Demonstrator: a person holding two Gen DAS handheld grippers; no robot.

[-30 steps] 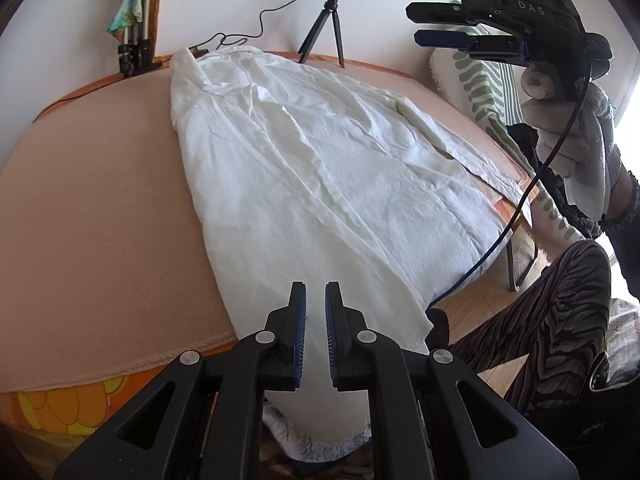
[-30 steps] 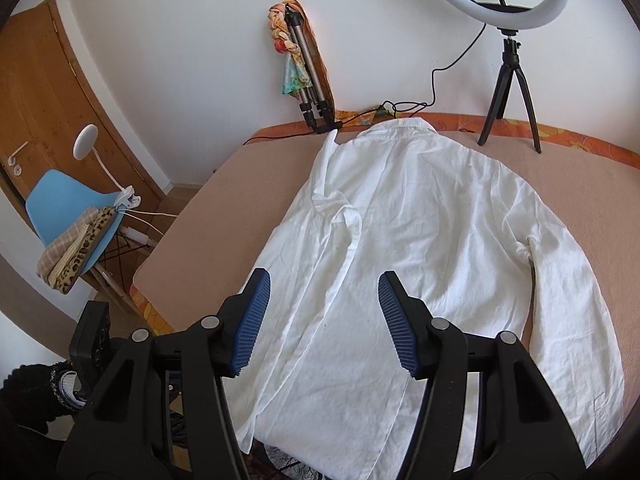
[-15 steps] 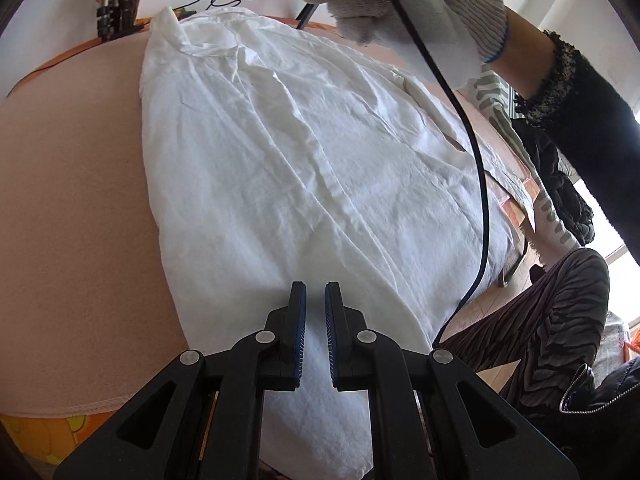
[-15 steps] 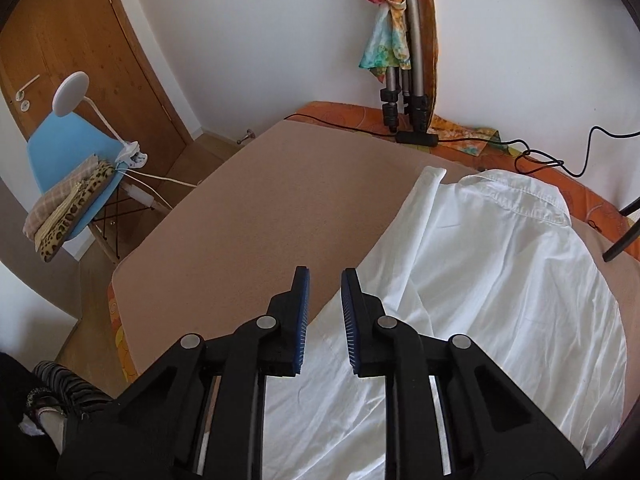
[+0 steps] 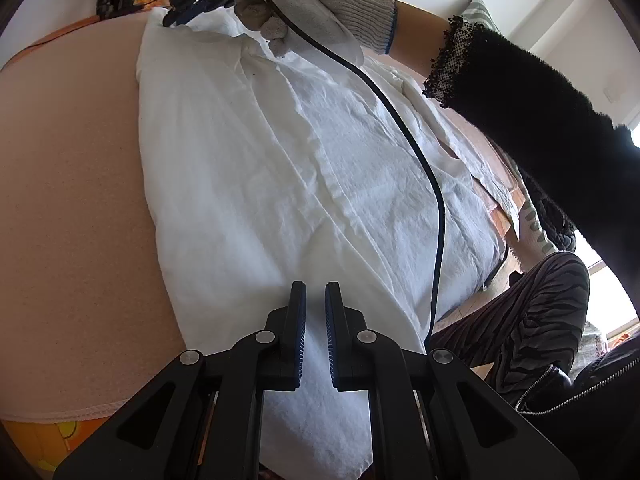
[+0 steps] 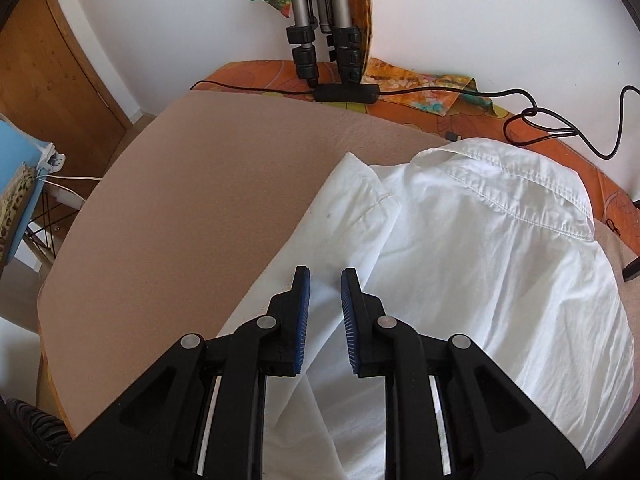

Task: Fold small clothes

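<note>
Two claws hover over one white shirt (image 5: pixel 280 168) spread flat on the tan-covered counter (image 5: pixel 72 184), hem hanging off the near edge. The left claw (image 5: pixel 315 336) sits nearly clenched with nothing between its pads, poised above the hem — likely waiting to pinch that end. The right claw (image 6: pixel 325 320), also empty, has a narrow gap; a second ago its jaws stood wide over the shirt's middle, and it has since narrowed and swung to the collar-side shoulder (image 6: pixel 360 200), probably for a lengthwise fold. The gloved hand (image 5: pixel 320 4) now crosses the left view.
</note>
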